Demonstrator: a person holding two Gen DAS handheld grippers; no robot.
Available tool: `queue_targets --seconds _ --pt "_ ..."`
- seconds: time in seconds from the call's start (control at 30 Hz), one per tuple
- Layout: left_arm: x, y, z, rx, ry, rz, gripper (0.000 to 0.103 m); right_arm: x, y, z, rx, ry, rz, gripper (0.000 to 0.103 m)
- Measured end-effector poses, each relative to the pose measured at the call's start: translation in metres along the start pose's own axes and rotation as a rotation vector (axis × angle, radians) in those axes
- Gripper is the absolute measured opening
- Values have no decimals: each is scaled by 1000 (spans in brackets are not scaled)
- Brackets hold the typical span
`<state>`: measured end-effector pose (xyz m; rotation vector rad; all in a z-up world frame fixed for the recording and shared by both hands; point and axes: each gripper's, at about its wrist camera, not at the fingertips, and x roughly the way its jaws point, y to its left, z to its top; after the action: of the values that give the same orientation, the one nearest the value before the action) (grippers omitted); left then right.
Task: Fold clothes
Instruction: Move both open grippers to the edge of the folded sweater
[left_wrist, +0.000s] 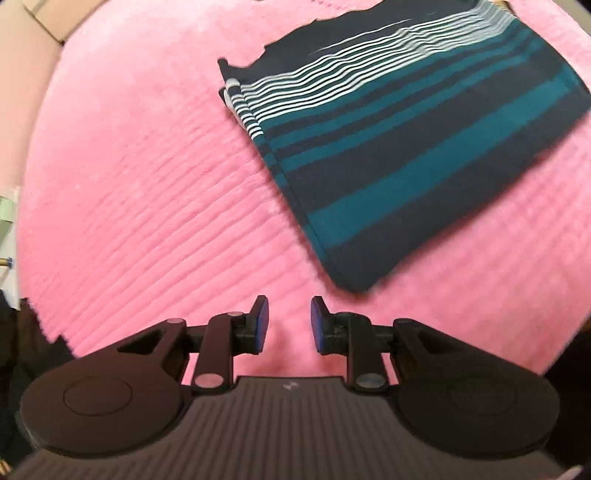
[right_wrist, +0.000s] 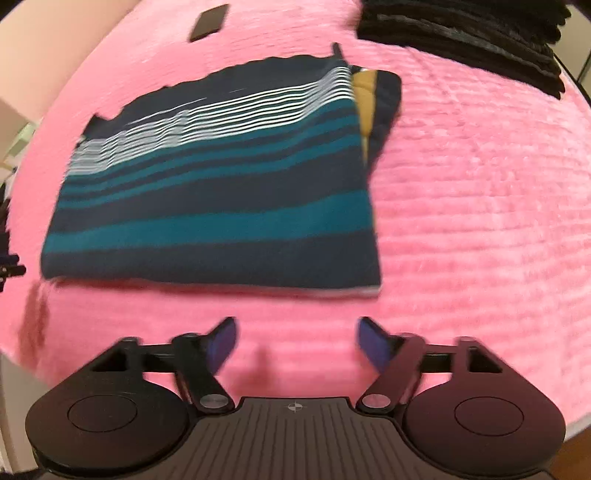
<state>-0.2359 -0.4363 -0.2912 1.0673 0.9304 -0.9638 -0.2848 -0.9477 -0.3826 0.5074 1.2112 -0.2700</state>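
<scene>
The navy cotton shirt with teal bands and fine white stripes (right_wrist: 218, 177) is lying flat as a folded rectangle on the ribbed pink plush blanket (right_wrist: 480, 221), with a mustard-and-navy inner layer (right_wrist: 364, 99) showing past its right edge. The left gripper (left_wrist: 289, 325) is hovering over bare blanket, just short of the shirt's near corner, its blue-padded fingers (left_wrist: 263, 325) parted by a moderate gap and holding nothing. The right gripper (right_wrist: 296, 347) is hanging near the shirt's front hem, fingers spread wider and equally empty.

Judgement: the garment appears largely folded, with one more fold or a tidy-up remaining. To do this well, each gripper should be closing on all layers at a near corner, not only the top one, and lifting evenly so the edges stay aligned and the protruding layer gets tucked in.

A stack of dark folded fabric (right_wrist: 472, 33) and a flat black rectangular object (right_wrist: 208, 22) are sitting well apart at the blanket's far side.
</scene>
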Motion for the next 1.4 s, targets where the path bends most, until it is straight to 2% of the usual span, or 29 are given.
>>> queue_targets --seconds 0.13,0.37,0.47,0.57,0.63,0.73,0.87,0.93,1.1,1.23,1.4 --pt "-31 -20 -14 22 -19 17 22 -13 21 -16 -37 8 29 85" --pt "-85 -50 -26 -55 -68 17 32 -40 35 -19 -52 -13 50 86" --pt "-105 -55 -26 -72 -96 20 40 -56 37 -16 -54 -45 44 95" --pt "-119 -53 -24 -73 -125 22 46 -70 40 -13 -36 -83 32 97" --pt "-126 -48 -21 -66 -144 21 54 -78 42 -12 -13 -104 19 97" --pt "-127 -37 -16 -16 -164 17 63 -89 46 -12 34 -135 -3 97" --pt "-120 -11 -14 65 -172 18 65 -91 59 -18 132 -161 -50 97" --pt "-117 8 -16 102 -184 11 70 -88 71 -23 194 -165 -75 97" --pt "-104 61 -28 176 -185 -2 77 -80 125 -39 297 -121 -197 97" --pt "-93 99 -38 210 -165 -8 78 -79 170 -53 337 -128 -221 97" --pt "-90 128 -45 230 -182 -14 81 -78 211 -65 364 -123 -228 97"
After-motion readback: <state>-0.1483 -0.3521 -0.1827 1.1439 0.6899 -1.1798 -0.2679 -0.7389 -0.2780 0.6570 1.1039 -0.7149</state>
